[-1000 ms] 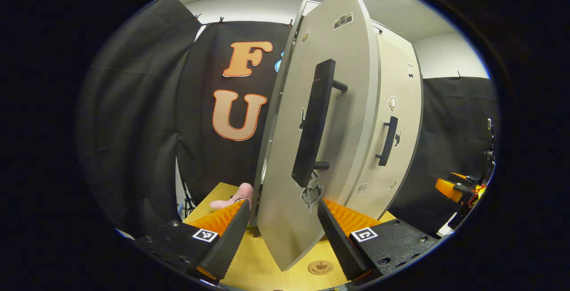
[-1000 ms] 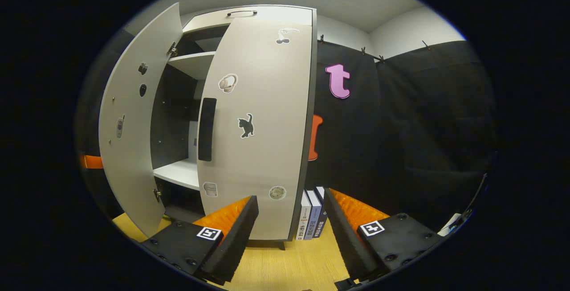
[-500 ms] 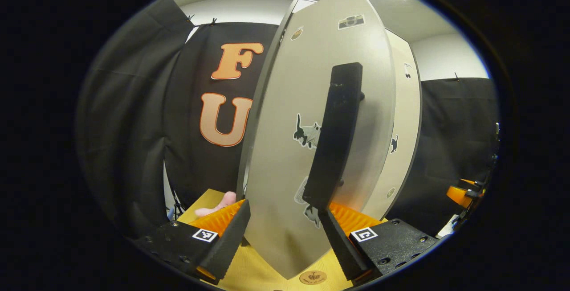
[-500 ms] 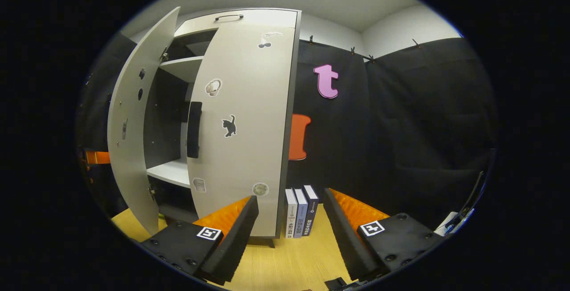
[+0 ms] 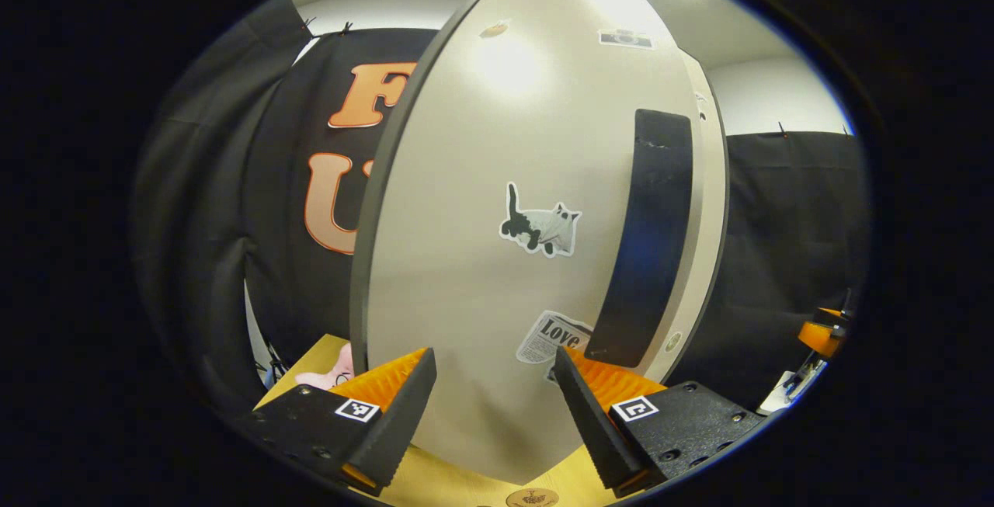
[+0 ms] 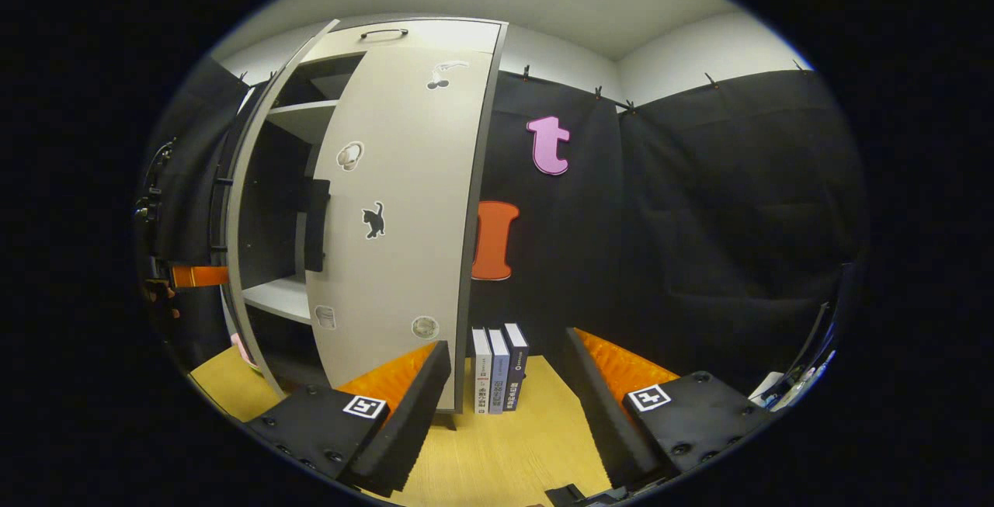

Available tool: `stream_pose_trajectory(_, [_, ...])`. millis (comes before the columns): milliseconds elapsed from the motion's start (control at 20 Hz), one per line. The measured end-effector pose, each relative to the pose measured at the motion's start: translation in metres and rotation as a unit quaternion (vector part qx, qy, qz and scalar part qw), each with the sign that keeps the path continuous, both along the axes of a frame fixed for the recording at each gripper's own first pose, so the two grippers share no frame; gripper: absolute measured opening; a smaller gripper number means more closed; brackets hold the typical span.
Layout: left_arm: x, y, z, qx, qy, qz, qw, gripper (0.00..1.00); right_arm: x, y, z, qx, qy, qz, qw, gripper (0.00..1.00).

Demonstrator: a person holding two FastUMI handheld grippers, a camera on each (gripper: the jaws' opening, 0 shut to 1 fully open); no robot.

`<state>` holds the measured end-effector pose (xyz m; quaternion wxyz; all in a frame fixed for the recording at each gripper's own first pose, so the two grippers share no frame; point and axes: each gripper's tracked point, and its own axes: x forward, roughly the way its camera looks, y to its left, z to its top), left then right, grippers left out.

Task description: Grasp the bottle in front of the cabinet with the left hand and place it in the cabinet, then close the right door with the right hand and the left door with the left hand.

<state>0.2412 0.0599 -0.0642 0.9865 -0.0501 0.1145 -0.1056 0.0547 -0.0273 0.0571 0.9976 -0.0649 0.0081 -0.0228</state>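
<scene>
From the left gripper view my left gripper (image 5: 493,383) stands wide open, nothing between its fingers, right up against the face of the left door (image 5: 497,258), which takes up most of what I see; whether a fingertip touches the panel I cannot tell. The door carries a cat sticker (image 5: 541,221) near its middle, a newspaper sticker (image 5: 553,336) lower down, and a dark upright handle (image 5: 648,235) toward its right edge. A pink soft toy (image 5: 330,375) lies on the wooden table (image 5: 458,485) past the door's left edge. In the right gripper view my right gripper (image 6: 505,390) is also wide open and empty, held off from the cabinet (image 6: 342,204) above the table. The right door (image 6: 400,212) looks close to shut, while the left door is seen edge-on with a gap showing the shelves (image 6: 272,297) inside. I cannot make out the bottle in the dark interior. Three books (image 6: 497,369) stand upright just beside the cabinet's right foot, between my fingers.
</scene>
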Motion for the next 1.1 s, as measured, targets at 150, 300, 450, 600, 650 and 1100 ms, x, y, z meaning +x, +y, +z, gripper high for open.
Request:
stream_pose_trajectory(150, [0.01,-0.014,-0.006,-0.006,0.003,-0.007,1.0,0.94,-0.005,-0.003,-0.003,-0.001,0.0,-0.003,1.0,0.88])
stream_pose_trajectory(300, [0.019,-0.018,-0.01,-0.01,0.001,-0.006,1.0,0.93,-0.011,-0.007,-0.004,0.0,0.002,-0.003,1.0,0.88])
stream_pose_trajectory(450, [0.022,-0.02,-0.01,-0.012,0.003,-0.002,1.0,0.94,-0.015,-0.013,-0.005,-0.001,0.004,-0.005,1.0,0.97])
stream_pose_trajectory(600, [0.023,-0.019,-0.009,-0.003,0.003,0.003,1.0,0.93,-0.018,-0.023,-0.008,0.006,0.005,-0.01,1.0,0.97])
stream_pose_trajectory(650, [0.023,-0.019,-0.009,0.002,0.003,0.005,1.0,0.93,-0.019,-0.026,-0.01,0.01,0.008,-0.011,1.0,0.97])
stream_pose_trajectory(1100, [0.021,-0.015,-0.008,0.02,0.004,0.037,0.999,0.94,-0.01,-0.049,-0.026,0.024,0.029,-0.02,0.999,0.97])
